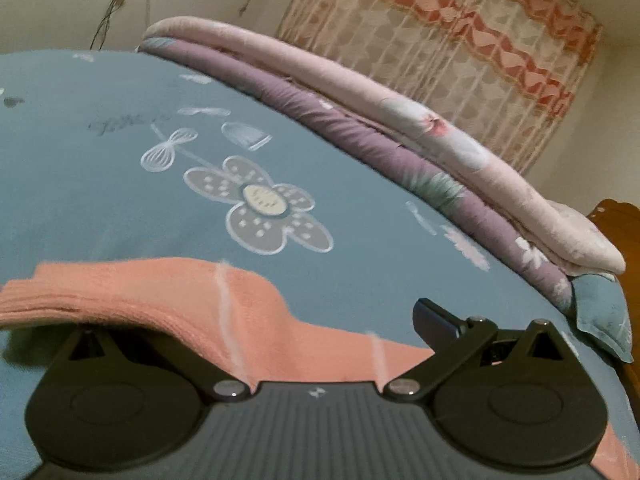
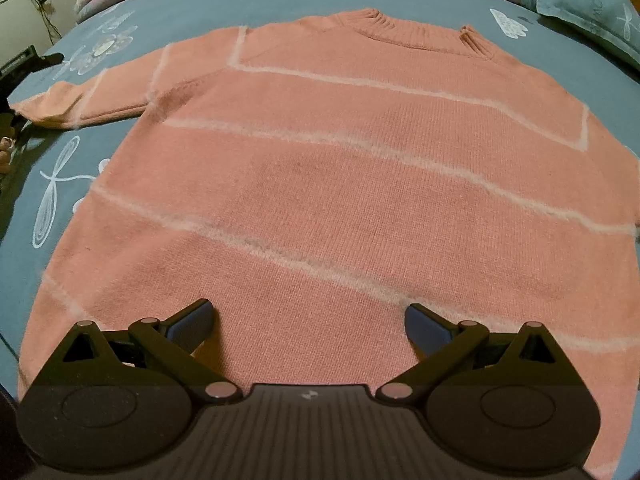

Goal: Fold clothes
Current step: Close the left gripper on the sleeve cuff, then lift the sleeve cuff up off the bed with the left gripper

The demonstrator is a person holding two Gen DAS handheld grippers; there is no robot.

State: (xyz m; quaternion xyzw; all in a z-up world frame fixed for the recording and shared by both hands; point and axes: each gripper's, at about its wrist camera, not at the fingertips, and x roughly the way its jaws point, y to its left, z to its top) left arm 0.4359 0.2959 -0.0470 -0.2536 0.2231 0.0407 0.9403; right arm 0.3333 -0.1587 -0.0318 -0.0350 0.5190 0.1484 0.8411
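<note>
Right gripper [image 2: 308,320] sits low over the hem area of the pink sweater [image 2: 340,184], jaws apart, nothing gripped. Sweater lies flat on the blue floral bed sheet [image 2: 188,4], collar far, one sleeve [image 2: 88,100] out to the side. Left gripper [image 1: 248,320] is at that sleeve, tilted low along the bed; cloth drapes over one finger, other finger [image 1: 436,320] bare, so jaws look apart, no clamp seen. Best: pinch the cuff fully, lift little, carry the sleeve across the chest, keep body flat.
</note>
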